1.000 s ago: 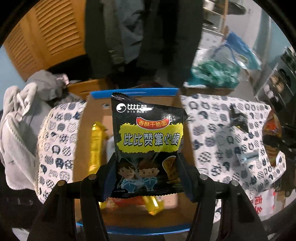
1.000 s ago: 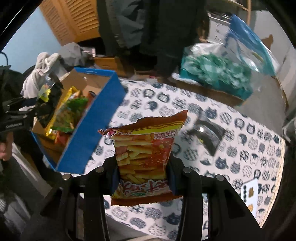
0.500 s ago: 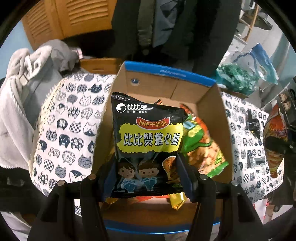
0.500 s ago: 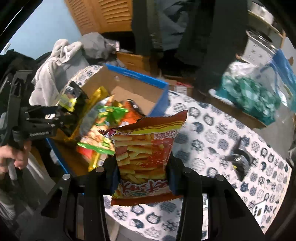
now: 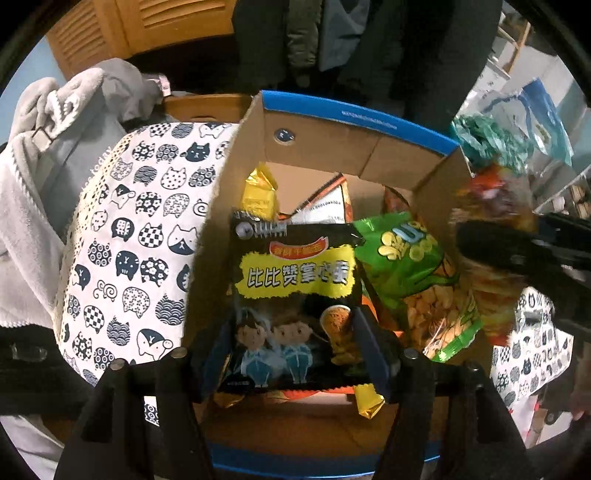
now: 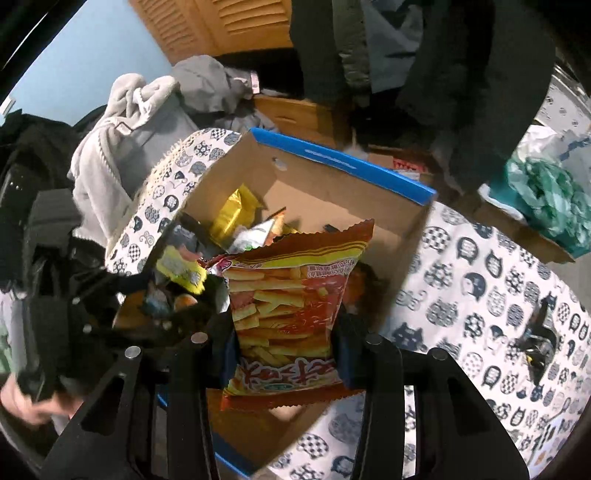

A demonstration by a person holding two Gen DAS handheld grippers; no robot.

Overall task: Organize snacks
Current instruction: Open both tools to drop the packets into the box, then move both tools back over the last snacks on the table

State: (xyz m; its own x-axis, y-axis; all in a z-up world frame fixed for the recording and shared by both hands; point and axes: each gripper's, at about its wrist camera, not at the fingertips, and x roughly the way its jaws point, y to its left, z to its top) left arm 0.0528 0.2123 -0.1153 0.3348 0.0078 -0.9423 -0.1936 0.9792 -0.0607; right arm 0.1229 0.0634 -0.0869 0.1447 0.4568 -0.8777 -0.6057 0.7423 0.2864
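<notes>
The open cardboard box with a blue rim (image 5: 354, 118) stands on a table covered by a white cloth printed with dark cat heads (image 5: 140, 229). The box is near the far left corner of the table, and the cloth reaches out to the right of it in the right wrist view.

The left gripper (image 5: 299, 354) is closed on a black noodle-snack packet with a yellow label and two cartoon children (image 5: 295, 295); its two fingers press the lower sides of the packet, which hangs over the inside of the box. The right gripper (image 6: 284, 354) is closed on a red and orange packet of stick-shaped chips (image 6: 291, 314), also over the box, toward its right wall. So two packets are held, one in each gripper.

Inside the box I can count a green bag of round crackers (image 5: 413, 280) by the right wall, a yellow foil packet (image 5: 258, 195) toward the far left corner, and an orange and white packet (image 5: 325, 206) behind the black one. More wrappers lie below them, but they are too hidden to count.

On the cloth toward the right edge lies one small black object (image 6: 541, 332); I cannot tell what it is.

Beyond the far edge of the table there is a grey fleece garment (image 5: 48, 147) on the left, dark coats (image 6: 424, 55) hanging in the middle, orange wooden louvred doors (image 5: 147, 29) behind, and a clear plastic bag with green contents (image 6: 550, 195) on the right.
</notes>
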